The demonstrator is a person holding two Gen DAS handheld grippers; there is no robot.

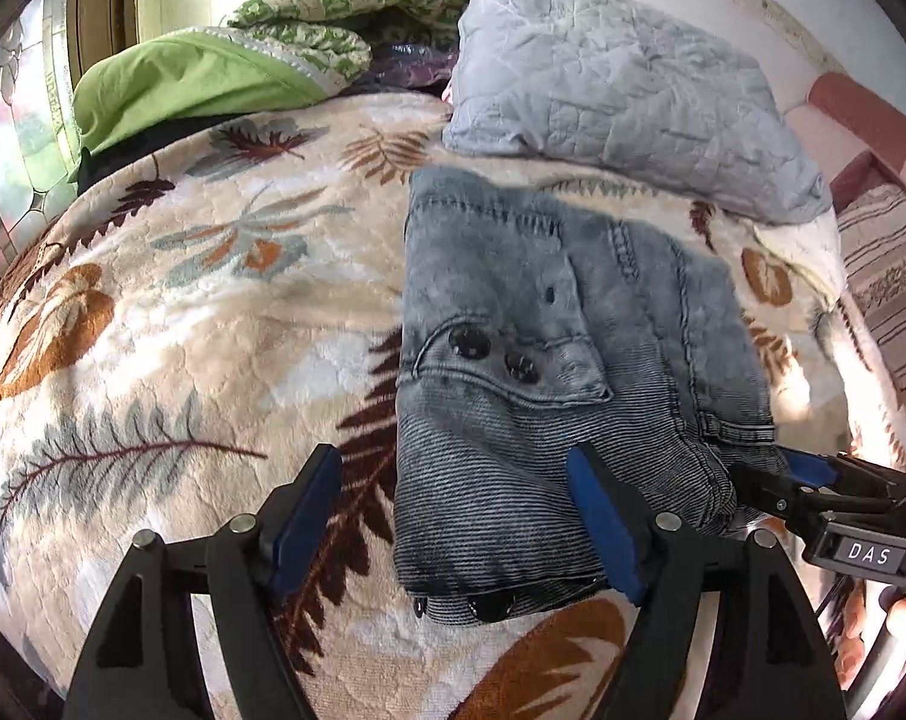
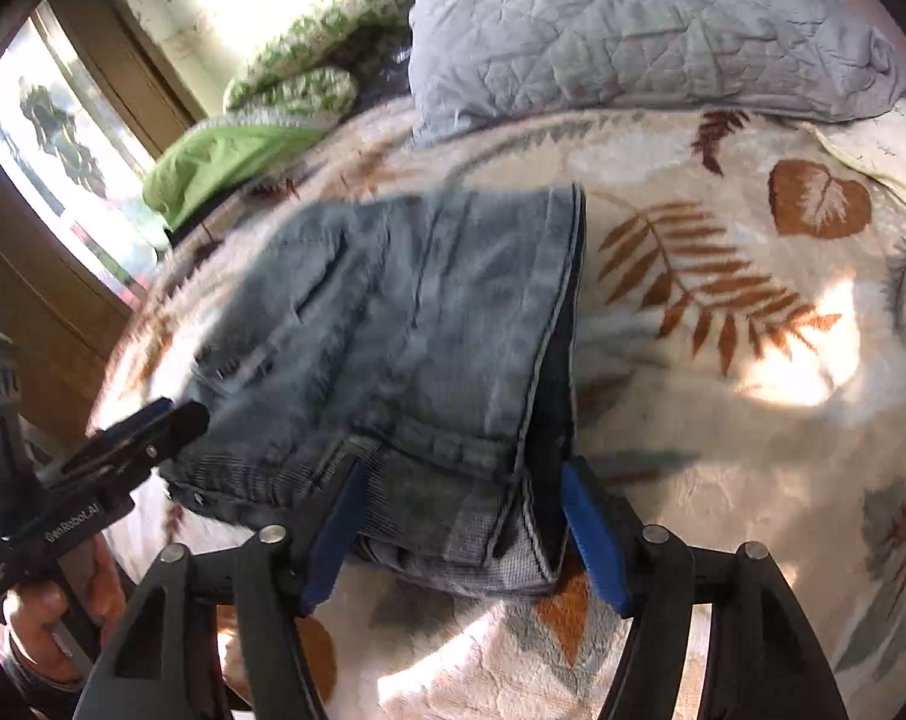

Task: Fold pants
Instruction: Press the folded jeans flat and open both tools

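Grey-blue denim pants (image 1: 549, 324) lie folded into a thick rectangle on a bed's leaf-patterned blanket (image 1: 171, 312). My left gripper (image 1: 453, 468) is open, low over the near left corner of the pants. Its left pad stands off the cloth over the blanket and its right pad over the denim. In the right wrist view my right gripper (image 2: 465, 480) is open astride the near right corner of the pants (image 2: 429, 312), with the folded edge between its blue pads. Each gripper shows at the edge of the other's view: the right gripper (image 1: 765, 474) and a left finger (image 2: 165, 420).
A grey quilted pillow (image 1: 621, 90) lies just beyond the pants. A green pillow (image 1: 177, 84) and a green-and-white patterned blanket (image 1: 333, 6) sit at the far left by a window (image 2: 63, 138). A person's hand (image 2: 33, 624) holds the left gripper's handle.
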